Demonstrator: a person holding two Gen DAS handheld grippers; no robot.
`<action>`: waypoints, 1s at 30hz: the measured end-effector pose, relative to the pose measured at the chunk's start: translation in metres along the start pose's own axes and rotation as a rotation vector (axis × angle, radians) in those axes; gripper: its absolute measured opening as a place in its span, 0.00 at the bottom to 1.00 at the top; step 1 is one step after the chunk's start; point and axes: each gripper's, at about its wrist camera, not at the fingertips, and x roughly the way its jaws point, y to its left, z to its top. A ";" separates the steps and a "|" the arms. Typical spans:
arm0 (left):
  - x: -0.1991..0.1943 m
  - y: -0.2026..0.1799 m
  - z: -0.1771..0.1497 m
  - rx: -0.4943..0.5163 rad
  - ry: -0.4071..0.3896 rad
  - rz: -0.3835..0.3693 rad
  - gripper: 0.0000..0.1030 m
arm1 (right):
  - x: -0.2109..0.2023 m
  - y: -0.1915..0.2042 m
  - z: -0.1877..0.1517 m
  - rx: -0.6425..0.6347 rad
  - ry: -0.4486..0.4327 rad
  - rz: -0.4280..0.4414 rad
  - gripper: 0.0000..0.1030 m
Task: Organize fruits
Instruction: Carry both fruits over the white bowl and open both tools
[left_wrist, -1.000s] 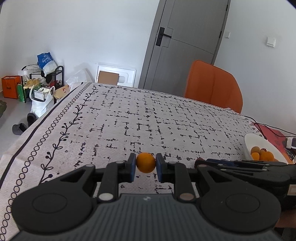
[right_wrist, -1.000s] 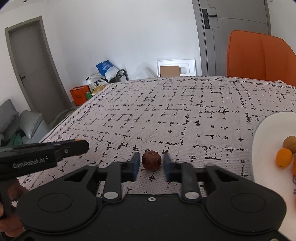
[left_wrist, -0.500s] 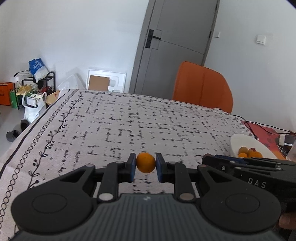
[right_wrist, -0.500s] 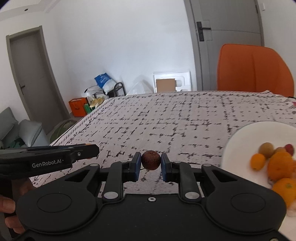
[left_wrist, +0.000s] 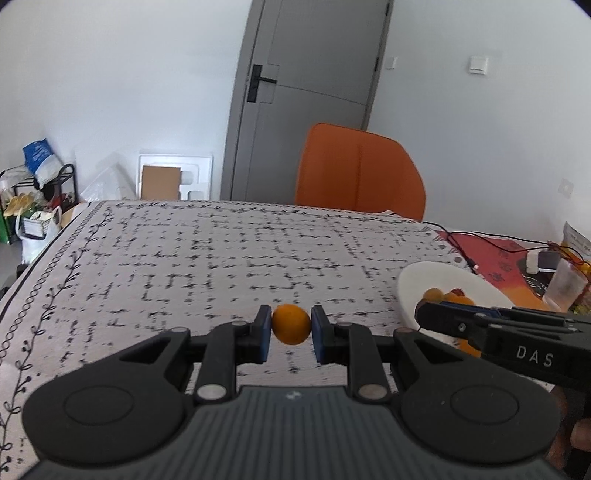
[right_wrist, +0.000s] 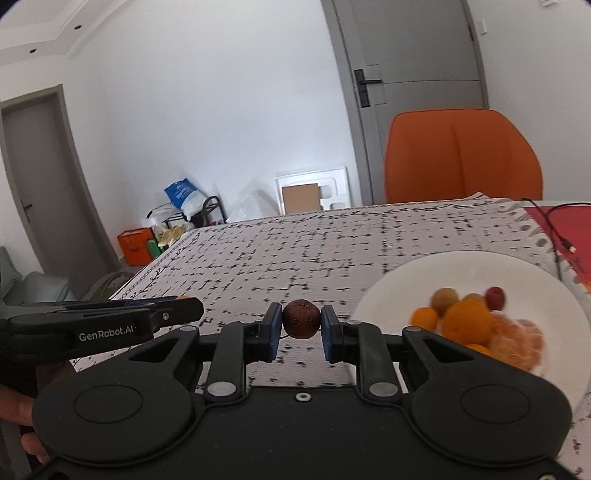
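My left gripper (left_wrist: 291, 325) is shut on a small orange fruit (left_wrist: 291, 324), held above the patterned tablecloth (left_wrist: 221, 258). My right gripper (right_wrist: 301, 325) is shut on a small dark brown fruit (right_wrist: 301, 323), held above the cloth just left of the white plate (right_wrist: 413, 280). The plate holds several orange fruits (right_wrist: 467, 321), a peeled one, a yellowish one and a small red one. In the left wrist view the plate (left_wrist: 436, 280) lies to the right, partly hidden by the right gripper's body (left_wrist: 517, 343). The left gripper's body shows in the right wrist view (right_wrist: 103, 325).
An orange chair (left_wrist: 358, 173) stands behind the table's far edge. A black cable (left_wrist: 480, 240), a red mat (left_wrist: 495, 254) and small items lie right of the plate. Bags and a rack (left_wrist: 37, 199) stand on the floor at the left.
Both grippers have risen from the table with their fruits and swung right toward the plate. The right gripper closed on the brown fruit and lifted it off the cloth.
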 end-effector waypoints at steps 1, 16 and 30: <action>0.001 -0.003 0.000 0.003 -0.001 -0.003 0.21 | -0.003 -0.003 -0.001 0.003 -0.004 -0.004 0.20; 0.009 -0.050 -0.003 0.069 0.014 -0.054 0.21 | -0.038 -0.045 -0.016 0.065 -0.037 -0.067 0.20; 0.020 -0.095 -0.005 0.135 0.029 -0.101 0.21 | -0.064 -0.083 -0.034 0.144 -0.048 -0.084 0.23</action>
